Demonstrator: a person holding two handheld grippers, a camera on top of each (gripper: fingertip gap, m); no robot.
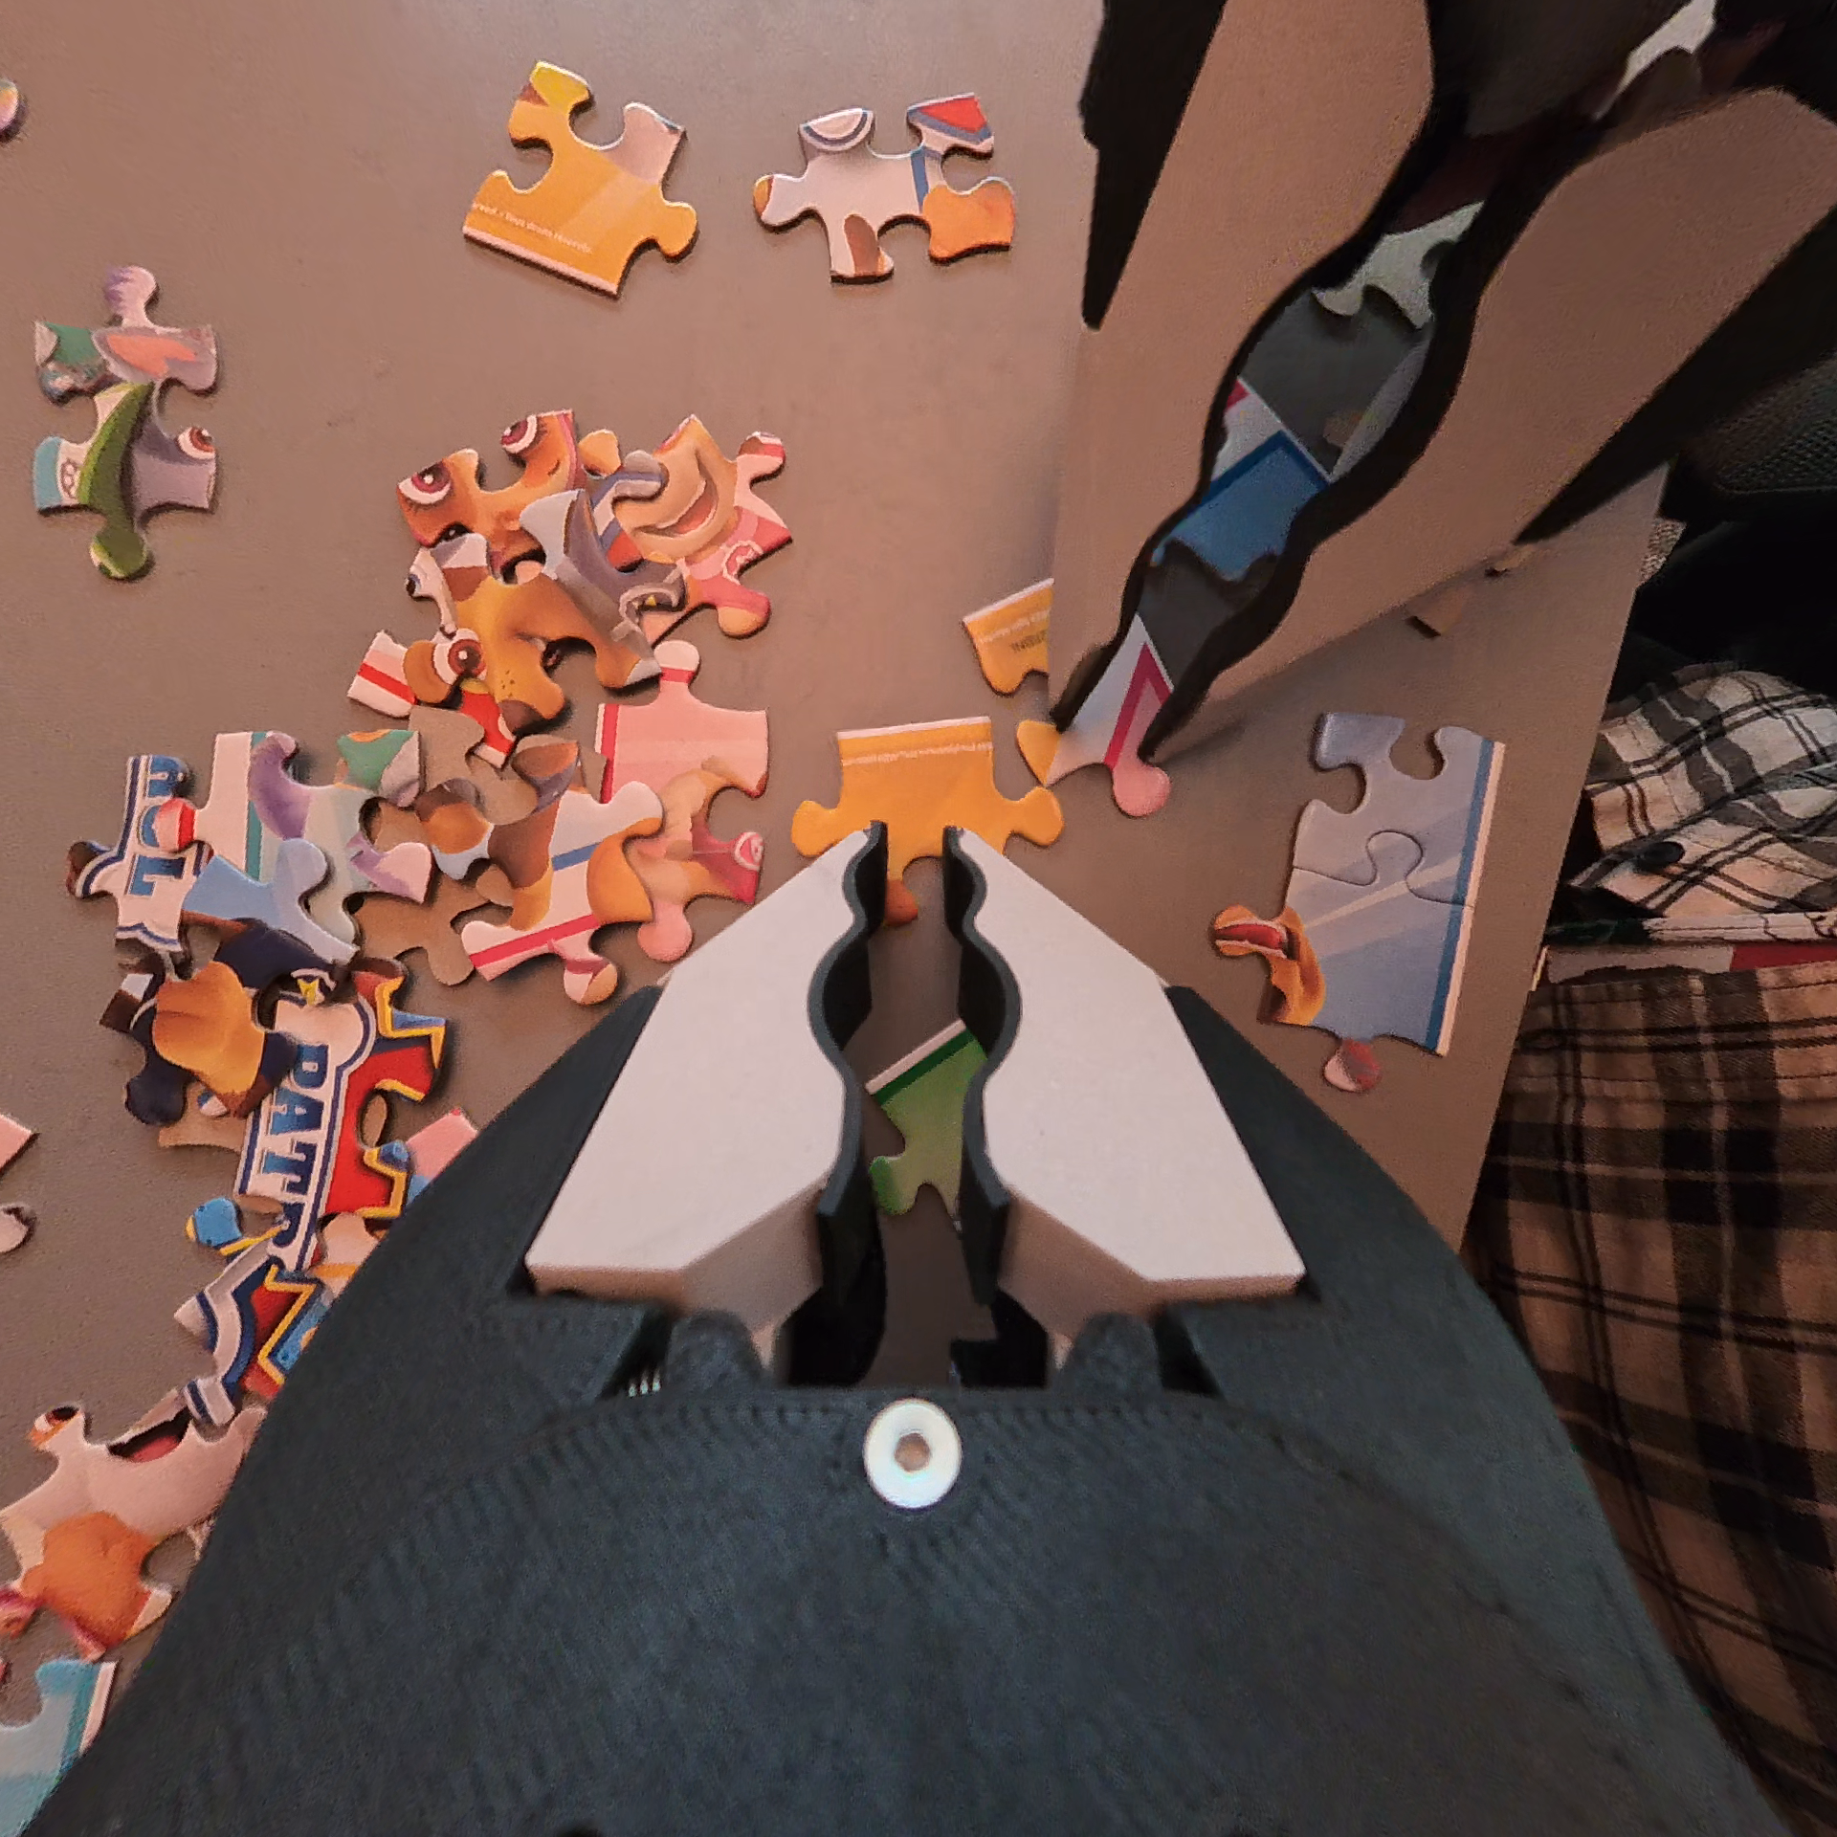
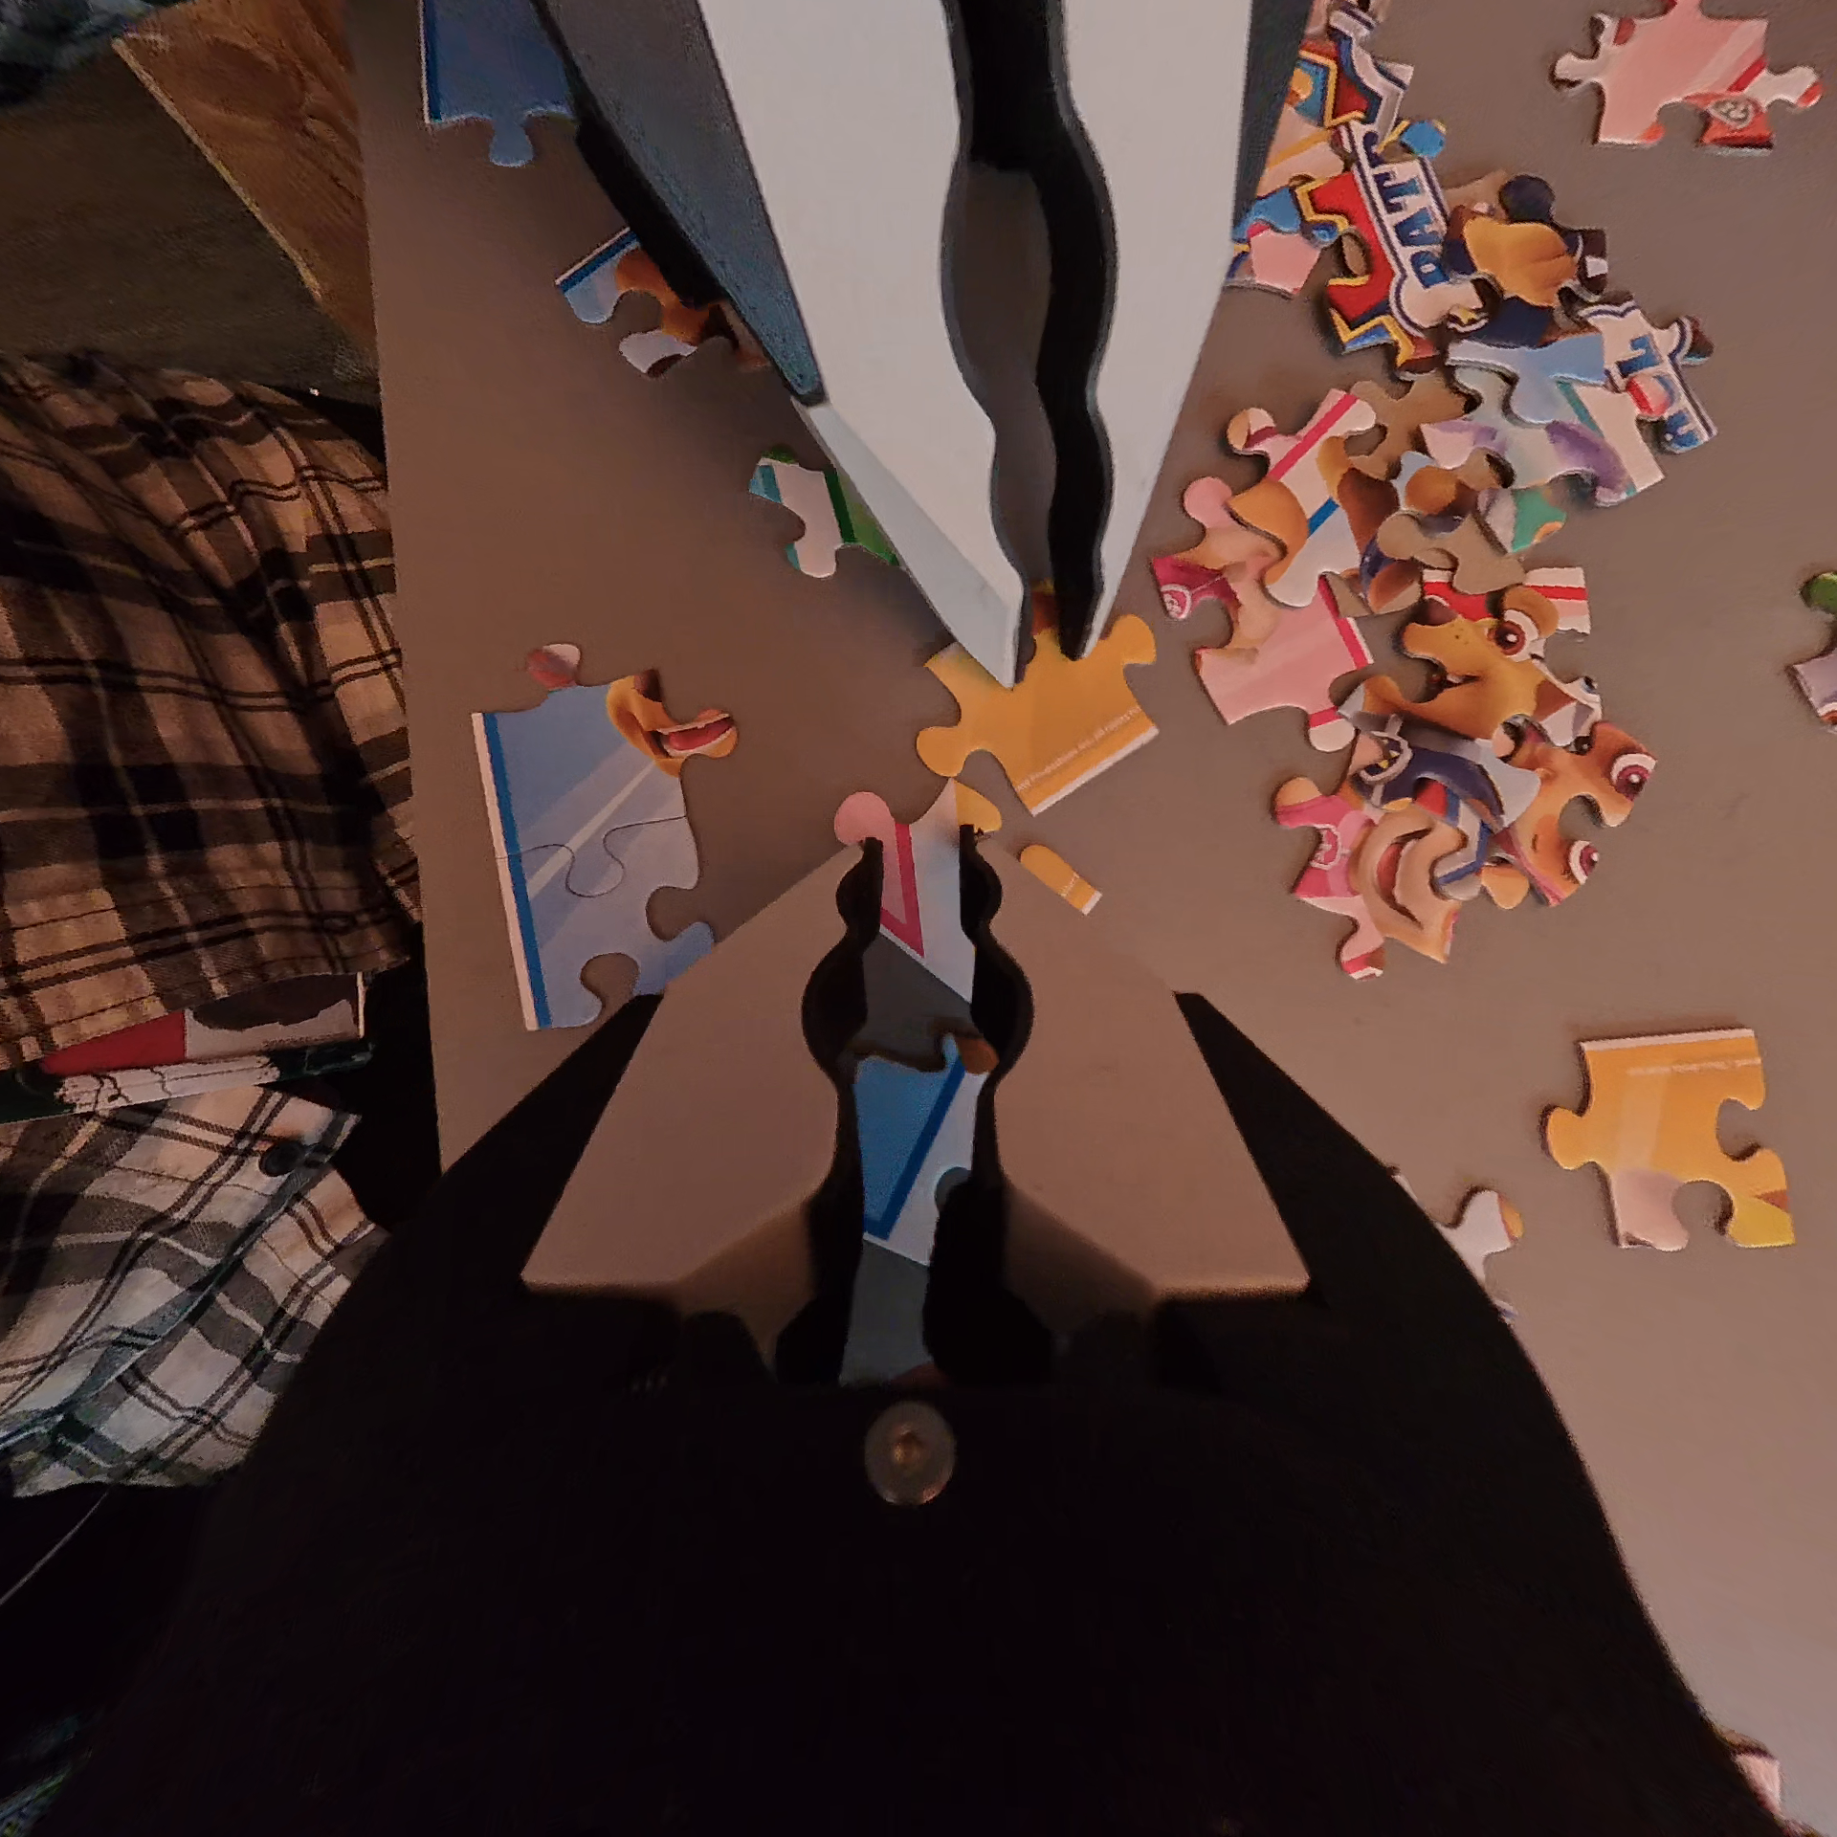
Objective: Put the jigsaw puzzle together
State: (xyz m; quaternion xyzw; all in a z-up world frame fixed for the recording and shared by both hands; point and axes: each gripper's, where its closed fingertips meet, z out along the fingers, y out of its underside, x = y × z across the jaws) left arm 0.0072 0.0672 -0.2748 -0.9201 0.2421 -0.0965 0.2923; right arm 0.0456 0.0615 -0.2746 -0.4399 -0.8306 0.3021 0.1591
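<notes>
The step in hand looks like joining two border pieces near the table's edge. In the left wrist view the left gripper [image 1: 915,845] points toward twelve o'clock, its jaws a narrow gap apart with the tips resting on the lower tab of an orange piece [image 1: 924,785]; whether they pinch that tab or only press it down I cannot tell. At about one o'clock from that piece, the right gripper [image 1: 1103,741] comes in steeply, tips on a pink-and-white piece [image 1: 1123,765] whose orange corner nearly touches the orange piece's right lobe. In the right wrist view the same pink-and-white piece [image 2: 919,865] lies between the right gripper's [image 2: 919,845] tips at the centre, jaws slightly apart and straddling it; again a firm clamp cannot be confirmed. The orange piece [image 2: 1044,716] sits at one o'clock from it, not yet interlocked. A joined blue pair [image 2: 586,835] lies at nine o'clock, and the loose heap [image 2: 1412,696] of unsorted pieces spreads at two to three o'clock on the grey table [image 2: 1292,1392]. Most of the puzzle is unassembled, so the task seems early. Next, I judge, the right piece must be slid toward one o'clock and turned so its lobe meets the orange socket, while the left gripper steadies the orange piece flat, then both pressed down.
</notes>
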